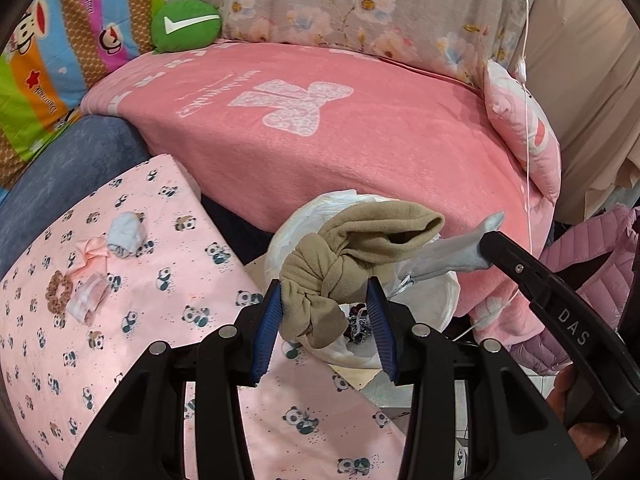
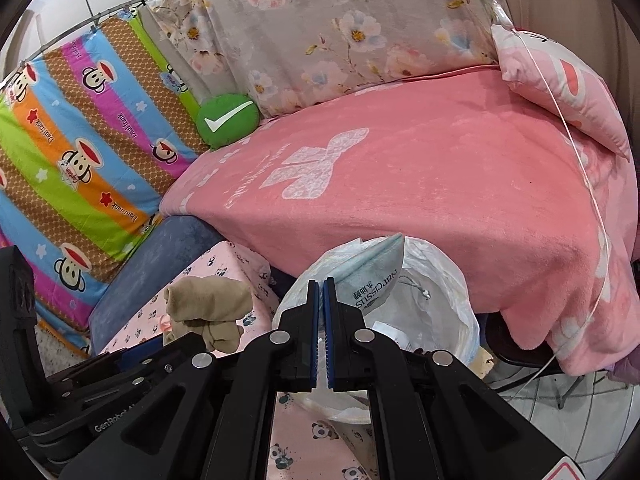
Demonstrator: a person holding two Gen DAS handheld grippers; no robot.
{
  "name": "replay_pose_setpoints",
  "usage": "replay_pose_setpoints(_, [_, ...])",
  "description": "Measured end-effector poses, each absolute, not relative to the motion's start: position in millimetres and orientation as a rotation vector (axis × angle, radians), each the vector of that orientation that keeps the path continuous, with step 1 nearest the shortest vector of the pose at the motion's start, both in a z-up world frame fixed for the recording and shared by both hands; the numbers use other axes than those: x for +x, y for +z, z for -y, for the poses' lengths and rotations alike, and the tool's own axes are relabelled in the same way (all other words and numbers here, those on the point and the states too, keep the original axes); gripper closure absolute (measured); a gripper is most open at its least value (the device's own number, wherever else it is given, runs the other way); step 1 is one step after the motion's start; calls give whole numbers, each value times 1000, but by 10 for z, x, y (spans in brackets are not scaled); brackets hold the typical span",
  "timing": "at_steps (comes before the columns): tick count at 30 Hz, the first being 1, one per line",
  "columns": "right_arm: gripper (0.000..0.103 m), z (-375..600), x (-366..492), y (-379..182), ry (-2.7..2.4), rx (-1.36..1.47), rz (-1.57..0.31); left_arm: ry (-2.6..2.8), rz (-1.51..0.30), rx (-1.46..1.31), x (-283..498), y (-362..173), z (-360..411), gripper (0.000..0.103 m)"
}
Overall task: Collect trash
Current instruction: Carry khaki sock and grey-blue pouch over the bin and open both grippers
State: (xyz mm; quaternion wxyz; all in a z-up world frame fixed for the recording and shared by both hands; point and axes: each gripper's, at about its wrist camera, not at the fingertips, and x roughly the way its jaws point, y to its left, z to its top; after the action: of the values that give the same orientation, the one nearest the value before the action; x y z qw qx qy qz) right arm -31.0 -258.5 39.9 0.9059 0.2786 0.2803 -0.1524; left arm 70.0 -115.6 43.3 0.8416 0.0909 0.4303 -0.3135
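A pink blanket [image 1: 360,152] is covering the bed behind a white trash bag [image 2: 448,304]; over the bag, the left tongs [image 1: 326,312] are gripping a knotted tan cloth [image 1: 340,264] and the right tongs [image 2: 322,304] are pinching shut on a grey face mask [image 2: 372,276]

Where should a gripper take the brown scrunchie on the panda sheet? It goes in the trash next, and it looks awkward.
Pinch one side of the brown scrunchie's puffy ring, coming from above. It lies flat on the panda sheet, open in the middle, so one finger can probably drop inside.
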Motion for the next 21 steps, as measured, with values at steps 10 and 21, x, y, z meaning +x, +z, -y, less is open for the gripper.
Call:
replay_pose_setpoints(10, [99, 2837, -355, 225, -347, 606, -590, -700, -931, 225, 709, 339, 1439, 62])
replay_pose_setpoints(21, [99, 2948, -272, 89, -369, 616, -623, -743, -970, 243, 814, 183, 1669, 61])
